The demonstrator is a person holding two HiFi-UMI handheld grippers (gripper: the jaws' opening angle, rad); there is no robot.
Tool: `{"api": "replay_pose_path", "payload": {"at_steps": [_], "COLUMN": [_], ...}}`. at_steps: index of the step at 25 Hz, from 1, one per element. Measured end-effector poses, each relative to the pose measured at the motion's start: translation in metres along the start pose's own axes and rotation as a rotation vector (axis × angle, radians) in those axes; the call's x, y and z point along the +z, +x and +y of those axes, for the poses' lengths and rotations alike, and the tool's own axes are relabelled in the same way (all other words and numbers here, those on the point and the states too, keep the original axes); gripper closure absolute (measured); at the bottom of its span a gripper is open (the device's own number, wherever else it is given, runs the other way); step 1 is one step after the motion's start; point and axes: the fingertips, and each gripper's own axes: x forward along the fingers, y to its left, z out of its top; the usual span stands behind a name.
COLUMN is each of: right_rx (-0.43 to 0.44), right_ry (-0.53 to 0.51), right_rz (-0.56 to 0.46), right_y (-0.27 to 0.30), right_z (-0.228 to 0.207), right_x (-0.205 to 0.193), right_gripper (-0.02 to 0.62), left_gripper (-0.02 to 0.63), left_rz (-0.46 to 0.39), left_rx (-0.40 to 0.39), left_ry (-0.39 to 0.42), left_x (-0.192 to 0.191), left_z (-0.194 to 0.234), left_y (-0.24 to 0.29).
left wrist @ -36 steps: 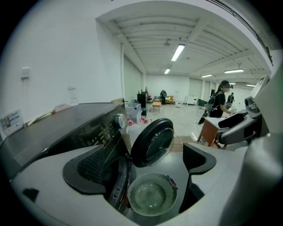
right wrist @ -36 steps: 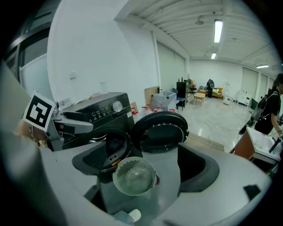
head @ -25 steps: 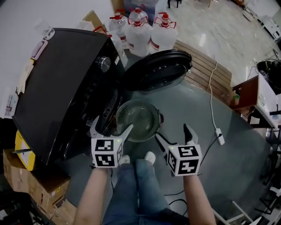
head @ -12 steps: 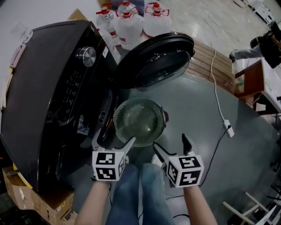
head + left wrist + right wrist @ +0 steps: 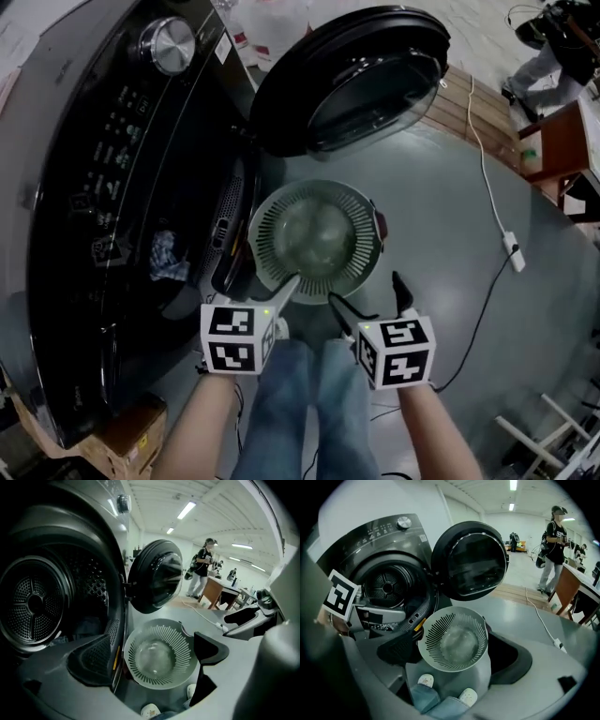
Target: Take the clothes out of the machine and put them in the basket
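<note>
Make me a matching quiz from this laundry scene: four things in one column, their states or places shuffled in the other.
Things:
1. machine door
2. basket
3. left gripper
4. power strip

States or places:
A. small, white, off to the person's right
B. jaws apart, holding nothing
C. swung wide open
D. round, slotted, nothing in it

Pairs: 1-C, 2-D, 3-B, 4-A
</note>
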Motion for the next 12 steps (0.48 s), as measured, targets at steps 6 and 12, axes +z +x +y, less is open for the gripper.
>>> {"api": "replay_pose_path", "payload": {"at_steps": [6, 12], "right_rx": [0.005, 0.020], "right_ry": [-0.003, -0.018], "right_rz": [0.024, 0.023], "right_y": [0.043, 0.076], "right_z": [0.007, 0.014], "right_x": [-0.011, -0.017], "right_gripper": [0.104, 0.112], "left_gripper": [0.048, 0.048], "left_rz": [0.034, 0.016], "left_rx": [0.003, 0.066], "left_ry": [0.014, 0.037], "left_x": [-0.029, -0.035], "left_z": [0.024, 0.054], "left_y": [0.030, 0.050]}}
